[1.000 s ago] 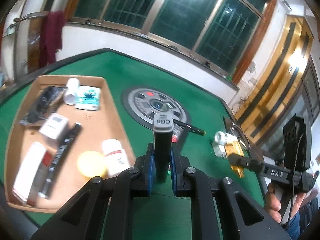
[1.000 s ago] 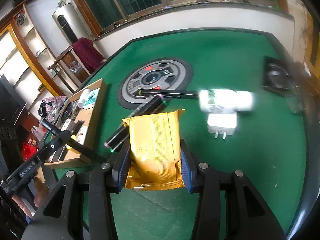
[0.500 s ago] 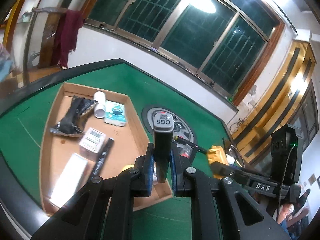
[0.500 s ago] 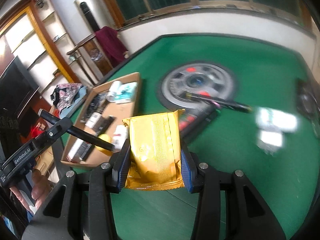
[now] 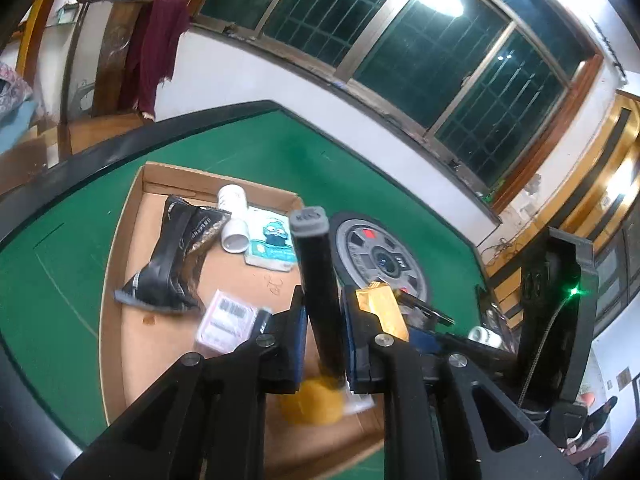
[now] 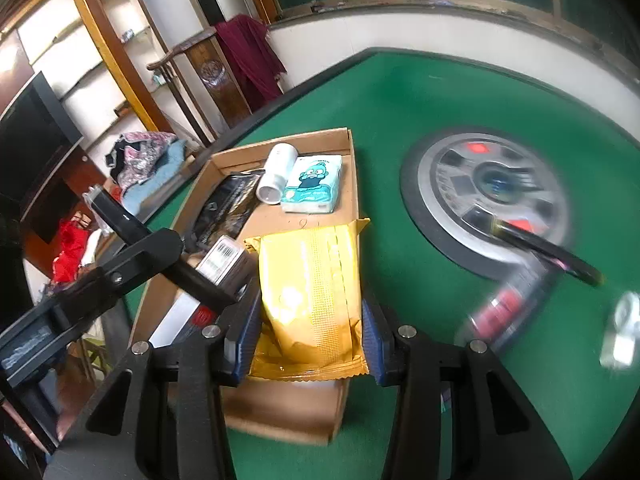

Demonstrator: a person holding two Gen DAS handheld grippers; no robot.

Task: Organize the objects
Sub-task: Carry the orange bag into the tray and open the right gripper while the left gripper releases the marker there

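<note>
L gripper [image 5: 323,332]: jaws clamped on one slim black cylindrical marker with a grey cap [image 5: 318,280]. Marker long axis ran along the fingers, cap end pointing away from the camera, tilted slightly left in the left wrist view. It was held above the shallow brown cardboard tray [image 5: 120,264], not touching it.

R gripper [image 6: 308,316]: jaws clamped on one crinkled yellow foil snack packet [image 6: 310,292], pads pressing both long edges. Packet long axis ran along the fingers, serrated seal end toward the camera. Packet sat over the tray's near right part, w/ the tray wall visible below it.

Tray contents, counted:
- 1 white cylindrical bottle [image 6: 278,174], lying on its side, long axis toward the tray's far wall.
- 1 teal-and-white tissue pack w/ cartoon face [image 6: 314,184], touching the bottle.
- 1 black foil pouch [image 5: 172,260], flat, left of the bottle.
- 1 small white barcode-labelled box [image 5: 226,320], near the L fingers.
- 1 round yellow item [image 5: 312,400], blurred, under the L jaws.

Tray rested on the green felt table [image 6: 400,100]. Right of the tray: 1 round grey weight plate [image 6: 488,196], w/ 1 black pen [image 6: 548,252] across its near edge. Items beyond the pen were too blurred to tell.
</note>
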